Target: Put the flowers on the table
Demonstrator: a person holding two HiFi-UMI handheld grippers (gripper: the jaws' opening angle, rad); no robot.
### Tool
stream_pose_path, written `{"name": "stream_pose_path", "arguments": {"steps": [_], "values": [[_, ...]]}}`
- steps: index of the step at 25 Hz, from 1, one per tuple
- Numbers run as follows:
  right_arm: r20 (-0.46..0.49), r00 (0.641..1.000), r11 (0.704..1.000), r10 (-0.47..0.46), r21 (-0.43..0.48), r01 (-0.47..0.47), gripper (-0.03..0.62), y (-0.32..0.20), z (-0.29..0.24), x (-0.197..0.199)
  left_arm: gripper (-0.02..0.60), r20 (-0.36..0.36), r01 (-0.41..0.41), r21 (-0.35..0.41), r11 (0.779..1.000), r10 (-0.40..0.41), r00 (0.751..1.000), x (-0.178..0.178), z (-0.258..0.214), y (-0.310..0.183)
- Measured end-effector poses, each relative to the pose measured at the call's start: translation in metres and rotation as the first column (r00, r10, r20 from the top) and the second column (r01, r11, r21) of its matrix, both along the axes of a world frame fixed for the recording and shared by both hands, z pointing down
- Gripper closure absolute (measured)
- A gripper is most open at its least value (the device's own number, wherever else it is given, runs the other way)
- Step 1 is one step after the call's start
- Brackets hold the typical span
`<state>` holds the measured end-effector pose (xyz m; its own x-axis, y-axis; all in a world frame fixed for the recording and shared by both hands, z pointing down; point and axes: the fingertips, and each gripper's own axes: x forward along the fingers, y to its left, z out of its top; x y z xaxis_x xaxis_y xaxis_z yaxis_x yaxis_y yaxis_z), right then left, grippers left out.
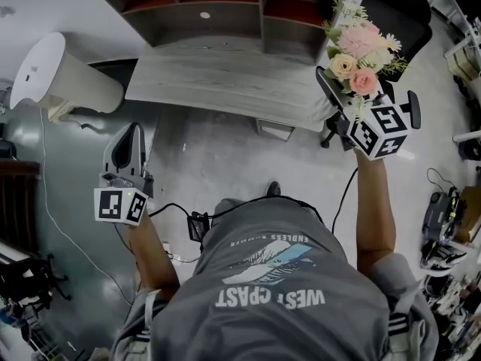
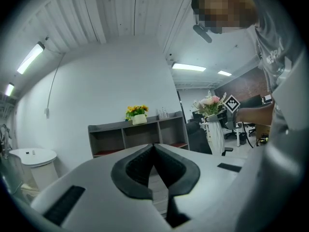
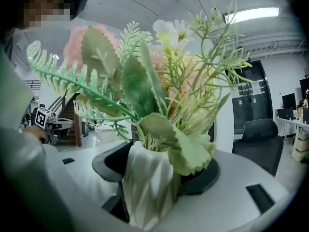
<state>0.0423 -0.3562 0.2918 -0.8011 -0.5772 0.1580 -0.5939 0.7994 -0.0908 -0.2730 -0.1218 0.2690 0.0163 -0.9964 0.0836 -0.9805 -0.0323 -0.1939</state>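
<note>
In the head view, the right gripper (image 1: 352,90) held the flowers (image 1: 361,51) upright near the table's (image 1: 218,81) right end. The left gripper (image 1: 134,130) was well apart from them. The left gripper view showed its jaws together, empty. The right gripper view showed jaws clamped on the flowers' white vase (image 3: 147,187).

Grey floor (image 1: 218,156), white wall (image 2: 96,91), shelves (image 1: 225,6), possibly stairs (image 3: 67,117).

We read print on person's grey T-shirt (image 1: 285,292), upside down in head view: large "WEST COAST", smaller "ENDLESS SUMMER" in arc, wave graphic between. Other markings too small for us to read.
</note>
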Motion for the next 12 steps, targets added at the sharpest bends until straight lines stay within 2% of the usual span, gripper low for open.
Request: {"name": "stream_pose_path", "arguments": {"steps": [5, 12], "values": [[-0.005, 1.0, 1.0, -0.021, -0.007, 0.021, 0.301, -0.023, 0.006, -0.016, 0.565, -0.009, -0.002, -0.017, 1.0, 0.002, 1.0, 0.003, 0.003, -0.017], [-0.014, 1.0, 1.0, 0.007, -0.013, -0.007, 0.301, -0.051, 0.02, -0.031, 0.565, -0.02, -0.063, -0.039, 0.997, 0.062, 0.998, 0.006, 0.009, -0.05]]}}
